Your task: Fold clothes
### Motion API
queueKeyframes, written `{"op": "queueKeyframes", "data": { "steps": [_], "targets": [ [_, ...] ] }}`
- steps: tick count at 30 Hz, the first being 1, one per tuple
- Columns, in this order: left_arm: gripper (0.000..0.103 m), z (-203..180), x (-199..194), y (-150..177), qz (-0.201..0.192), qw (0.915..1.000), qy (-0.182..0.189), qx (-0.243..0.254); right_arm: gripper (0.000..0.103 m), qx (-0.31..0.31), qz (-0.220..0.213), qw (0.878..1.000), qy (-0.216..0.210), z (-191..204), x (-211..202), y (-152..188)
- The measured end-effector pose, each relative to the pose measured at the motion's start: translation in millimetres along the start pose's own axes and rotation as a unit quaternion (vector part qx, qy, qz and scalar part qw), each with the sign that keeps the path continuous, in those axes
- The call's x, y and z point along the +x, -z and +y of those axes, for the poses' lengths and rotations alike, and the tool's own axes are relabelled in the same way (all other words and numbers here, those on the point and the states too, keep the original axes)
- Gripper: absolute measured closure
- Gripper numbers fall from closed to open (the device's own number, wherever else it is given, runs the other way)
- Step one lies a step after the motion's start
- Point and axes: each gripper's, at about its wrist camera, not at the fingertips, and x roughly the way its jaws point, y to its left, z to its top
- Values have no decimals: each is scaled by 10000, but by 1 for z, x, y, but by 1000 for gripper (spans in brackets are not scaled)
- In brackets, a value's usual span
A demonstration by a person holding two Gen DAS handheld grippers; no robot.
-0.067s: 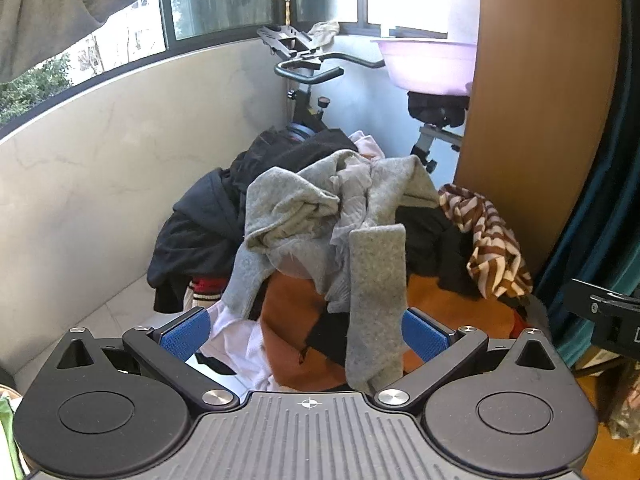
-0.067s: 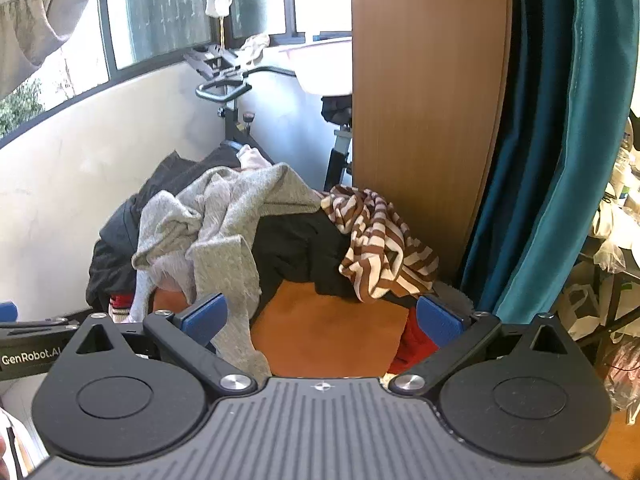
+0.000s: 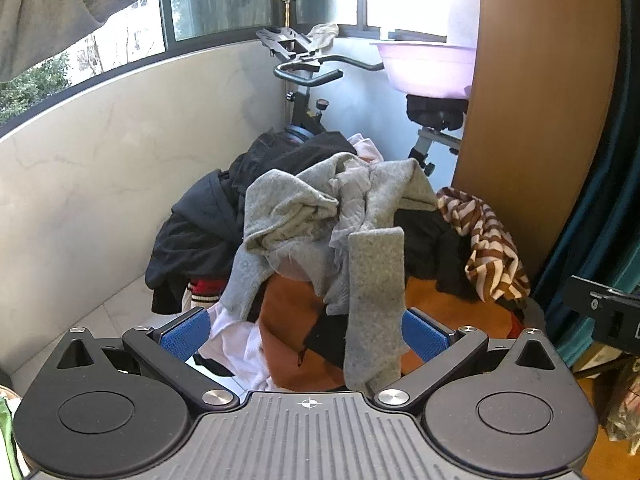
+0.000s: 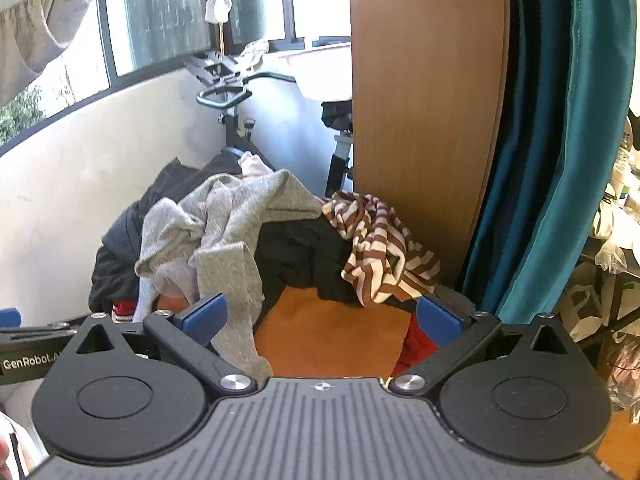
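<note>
A heap of clothes lies ahead of both grippers. On top is a grey knit sweater [image 3: 304, 216] [image 4: 240, 216], one sleeve [image 3: 374, 300] hanging down toward me. Under it are black garments [image 3: 200, 236] [image 4: 304, 256], an orange cloth [image 3: 288, 328] [image 4: 336, 332], a white piece [image 3: 236, 344] and a brown-and-white striped top [image 3: 488, 248] [image 4: 384, 252]. My left gripper [image 3: 306, 336] is open, its blue pads either side of the hanging sleeve, nothing held. My right gripper [image 4: 322, 320] is open over the orange cloth, empty.
An exercise bike [image 3: 308, 92] [image 4: 228, 104] stands behind the heap by the pale curved wall [image 3: 100, 168]. A pink basin [image 3: 428, 68] sits on its seat. A wooden panel [image 4: 424, 120] and teal curtain [image 4: 560, 140] rise at right. Bags [image 4: 616, 248] crowd the far right.
</note>
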Motion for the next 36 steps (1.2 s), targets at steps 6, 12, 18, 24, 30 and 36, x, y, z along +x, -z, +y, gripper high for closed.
{"op": "queueKeyframes", "data": {
  "steps": [6,12,18,24,30,36],
  "targets": [
    [1,-6,-2,-12,53,9999,-108,88,0,15,244,9997,19,-2,7,-3],
    [1,-10,-12,-10,-9,9998,-98,160,0,30,-104,9999,97,5,-9,2],
    [1,-6,-9,-3,-28,10000,-12,89,0,26,-110,9999,67,4,-9,-2],
    [1,-3,-8,1,21,10000,-43,-8,0,6,-64,9999,95,1,-6,-2],
    [1,4,-8,1,1,9998,-128,-144,0,-83,-19,10000,44,5,-2,-3],
    [1,18,-7,4,29,9991,-257,-350,0,-327,14,9994,-101,19,3,-6]
  ]
}}
